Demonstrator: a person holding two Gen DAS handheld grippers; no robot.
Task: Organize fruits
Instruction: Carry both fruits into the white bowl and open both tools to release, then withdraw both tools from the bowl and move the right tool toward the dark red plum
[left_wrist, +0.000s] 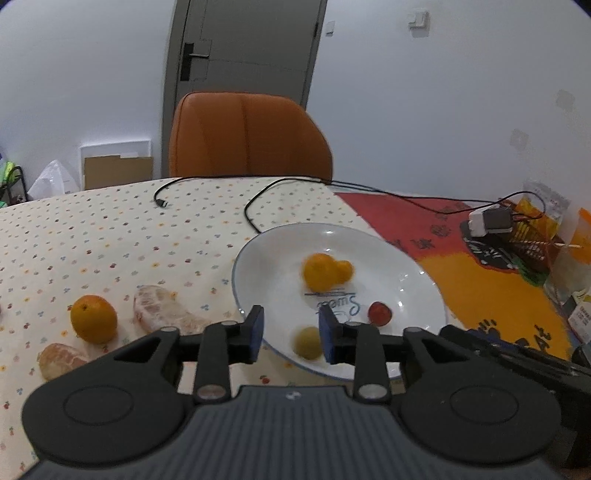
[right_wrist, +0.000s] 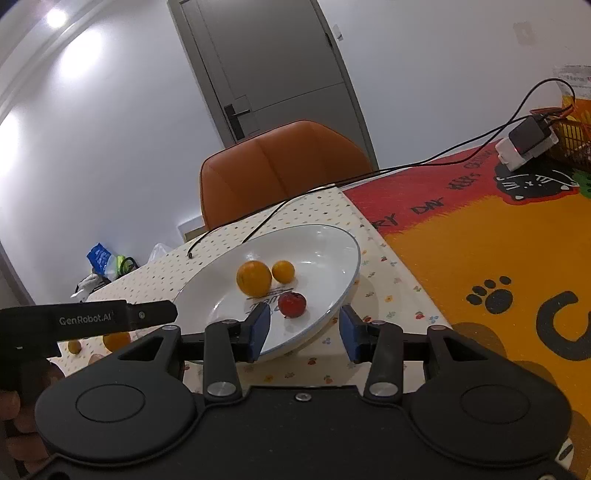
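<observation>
Fruits split between two spots: white plate (left_wrist: 406, 258) already carrying a big orange (left_wrist: 319, 271), a smaller orange (left_wrist: 345, 268) touching it, a red fruit (left_wrist: 379, 313) and a blurred yellow-green one (left_wrist: 306, 341) near the front rim. Loose on the spotted tablecloth (left_wrist: 110, 236), left of the plate: a whole orange (left_wrist: 93, 318) and two peeled segments (left_wrist: 162, 308), (left_wrist: 59, 358).

Left gripper (left_wrist: 291, 332) hanging over the plate's near edge, jaws parted, nothing between the pads. Right gripper (right_wrist: 303, 328) likewise spread wide and empty, straddling the plate's near rim.

Key relation: leftover orange sitting down-left of the left jaws, well off the right side. Left hand clearly nearer, so probably a swing leftward next. Round fruit, no long axis to fuss over.
</observation>
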